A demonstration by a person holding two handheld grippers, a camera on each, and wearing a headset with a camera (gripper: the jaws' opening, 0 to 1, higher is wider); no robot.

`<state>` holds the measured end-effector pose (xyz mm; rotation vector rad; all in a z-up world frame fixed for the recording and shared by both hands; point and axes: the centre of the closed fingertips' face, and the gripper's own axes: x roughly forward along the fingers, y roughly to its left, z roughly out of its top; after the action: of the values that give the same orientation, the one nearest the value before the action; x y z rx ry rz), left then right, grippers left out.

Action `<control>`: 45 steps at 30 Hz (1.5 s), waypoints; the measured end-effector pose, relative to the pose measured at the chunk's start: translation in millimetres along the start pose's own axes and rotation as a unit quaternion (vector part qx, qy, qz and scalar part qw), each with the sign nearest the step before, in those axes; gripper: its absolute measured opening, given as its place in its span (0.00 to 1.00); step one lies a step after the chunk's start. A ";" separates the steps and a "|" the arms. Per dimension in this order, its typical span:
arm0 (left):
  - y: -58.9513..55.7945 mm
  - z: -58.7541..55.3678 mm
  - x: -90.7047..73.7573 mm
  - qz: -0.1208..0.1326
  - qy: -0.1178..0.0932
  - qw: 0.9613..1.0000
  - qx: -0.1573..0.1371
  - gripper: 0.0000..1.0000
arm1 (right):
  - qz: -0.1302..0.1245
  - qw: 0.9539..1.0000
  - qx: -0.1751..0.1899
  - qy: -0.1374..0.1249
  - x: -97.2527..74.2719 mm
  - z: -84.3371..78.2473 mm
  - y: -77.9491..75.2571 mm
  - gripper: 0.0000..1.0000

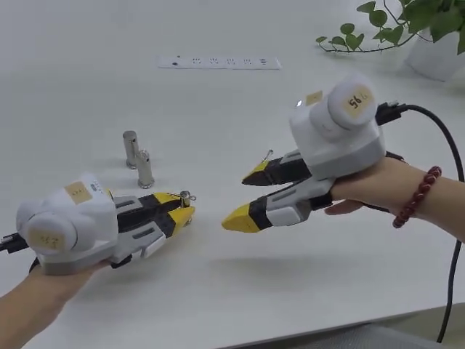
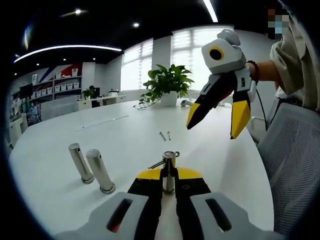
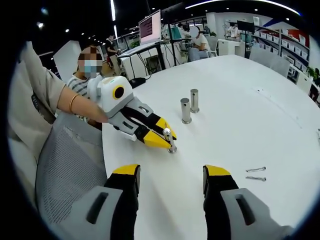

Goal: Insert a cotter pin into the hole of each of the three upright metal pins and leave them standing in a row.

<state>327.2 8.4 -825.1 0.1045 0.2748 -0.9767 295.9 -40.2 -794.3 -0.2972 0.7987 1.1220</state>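
My left gripper (image 1: 185, 207) is shut on an upright metal pin (image 2: 169, 172) that stands on the white table (image 1: 240, 291). A cotter pin (image 2: 156, 163) sticks through the hole near its top. Two more metal pins (image 1: 131, 149) (image 1: 144, 169) stand close together behind it. The same pair appears in the left gripper view as pins (image 2: 80, 162) (image 2: 100, 171). My right gripper (image 1: 238, 201) hovers open and empty to the right of the held pin (image 3: 171, 140). Two loose cotter pins (image 3: 256, 174) lie on the table; in the left gripper view these cotter pins (image 2: 165, 135) lie beyond the held pin.
A white power strip (image 1: 220, 63) lies at the far side of the table. A potted plant (image 1: 429, 29) stands at the back right. The right gripper's black cable (image 1: 454, 218) hangs over the near table edge. A grey mesh chair (image 3: 70, 170) stands beside the table.
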 end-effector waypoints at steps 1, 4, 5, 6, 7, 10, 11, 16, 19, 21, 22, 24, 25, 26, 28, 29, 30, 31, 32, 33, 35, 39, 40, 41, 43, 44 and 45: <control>1.9 1.5 -1.5 0.002 -0.002 1.000 -0.002 0.07 | -0.001 1.000 0.001 -0.001 0.0 0.2 0.0 0.53; 7.3 2.5 -4.6 0.010 -0.002 1.000 0.002 0.07 | -0.001 1.000 0.003 -0.002 -0.7 -0.7 -0.5 0.53; 9.0 2.6 -5.8 0.012 -0.002 1.000 0.002 0.07 | -0.001 1.000 0.003 -0.002 -0.9 -0.8 -0.6 0.54; 11.8 2.9 -7.7 0.018 -0.002 1.000 0.001 0.07 | -0.002 1.000 0.006 -0.002 -1.2 -0.8 -0.9 0.54; 13.5 3.1 -8.8 0.020 -0.002 1.000 0.001 0.07 | -0.003 1.000 0.006 -0.003 -1.4 -0.7 -1.1 0.54; 20.3 4.5 -13.4 0.033 -0.002 0.999 0.003 0.07 | -0.004 1.000 0.008 -0.006 -2.3 0.2 -1.3 0.55; 21.6 4.8 -14.8 0.034 -0.002 0.999 0.001 0.07 | -0.004 1.000 0.009 -0.008 -2.8 0.5 -1.4 0.55; 33.6 5.5 -22.4 0.058 -0.001 0.998 0.002 0.07 | -0.007 1.000 0.011 -0.012 -5.1 0.6 -2.2 0.57; 40.4 5.4 -26.8 0.069 -0.001 0.998 -0.001 0.07 | -0.008 1.000 0.013 -0.013 -6.3 1.0 -2.7 0.57; 44.8 3.5 -29.7 0.076 0.003 0.997 0.000 0.07 | -0.008 1.000 0.014 -0.013 -6.8 1.1 -2.8 0.57; 46.0 3.0 -30.8 0.078 0.003 0.997 0.000 0.07 | -0.008 1.000 0.014 -0.013 -7.0 1.0 -2.7 0.57; 48.8 2.2 -33.6 0.081 0.005 0.997 0.001 0.07 | -0.008 1.000 0.015 -0.013 -7.4 0.6 -2.8 0.57; 50.0 1.7 -34.7 0.081 0.006 0.997 0.001 0.07 | -0.008 1.000 0.016 -0.012 -7.5 0.4 -2.6 0.57; 51.9 0.8 -36.3 0.084 0.008 0.996 0.003 0.07 | -0.008 1.000 0.016 -0.013 -7.7 0.3 -2.5 0.57; 55.6 -0.9 -39.7 0.090 0.010 0.996 0.002 0.07 | -0.008 1.000 0.017 -0.012 -8.1 0.1 -2.4 0.57; 56.8 -1.8 -40.8 0.091 0.012 0.996 0.001 0.07 | -0.008 1.000 0.018 -0.013 -8.2 0.3 -2.5 0.57; 59.1 -2.4 -42.7 0.095 0.011 0.995 0.001 0.07 | -0.009 1.000 0.019 -0.014 -8.4 0.8 -2.5 0.57; 60.4 -3.0 -43.6 0.096 0.011 0.995 -0.001 0.07 | -0.008 1.000 0.020 -0.015 -8.5 0.8 -2.5 0.57; 62.6 -4.0 -45.3 0.102 0.013 0.995 0.000 0.07 | -0.008 1.000 0.021 -0.015 -8.6 0.7 -2.9 0.57; 64.0 -4.4 -46.3 0.104 0.013 0.994 0.000 0.07 | -0.009 1.000 0.021 -0.015 -8.7 0.7 -3.2 0.57; 66.8 -4.3 -48.3 0.109 0.012 0.994 -0.003 0.07 | -0.009 1.000 0.021 -0.013 -8.7 0.2 -3.6 0.57; 72.8 -5.4 -51.9 0.118 0.012 0.993 -0.005 0.07 | -0.009 1.000 0.022 -0.013 -8.4 0.1 -4.2 0.57; 74.3 -6.0 -52.8 0.120 0.013 0.993 -0.006 0.07 | -0.009 1.000 0.022 -0.013 -8.4 0.1 -4.4 0.57; 76.0 -6.8 -54.2 0.122 0.013 0.992 -0.008 0.07 | -0.009 1.000 0.022 -0.013 -8.3 0.2 -4.5 0.57; 78.4 -8.0 -56.5 0.124 0.014 0.992 -0.007 0.07 | -0.008 1.000 0.024 -0.014 -8.0 0.3 -4.6 0.57; 79.2 -8.4 -57.2 0.125 0.014 0.992 -0.007 0.07 | -0.008 1.000 0.023 -0.014 -8.0 0.2 -4.7 0.57; 79.9 -9.1 -58.1 0.125 0.015 0.992 -0.008 0.07 | -0.008 1.000 0.023 -0.014 -7.9 0.1 -5.2 0.57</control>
<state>361.2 101.6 -820.6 0.1364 0.2889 -0.7243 299.0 -47.8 -789.6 -0.2498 0.7949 1.0889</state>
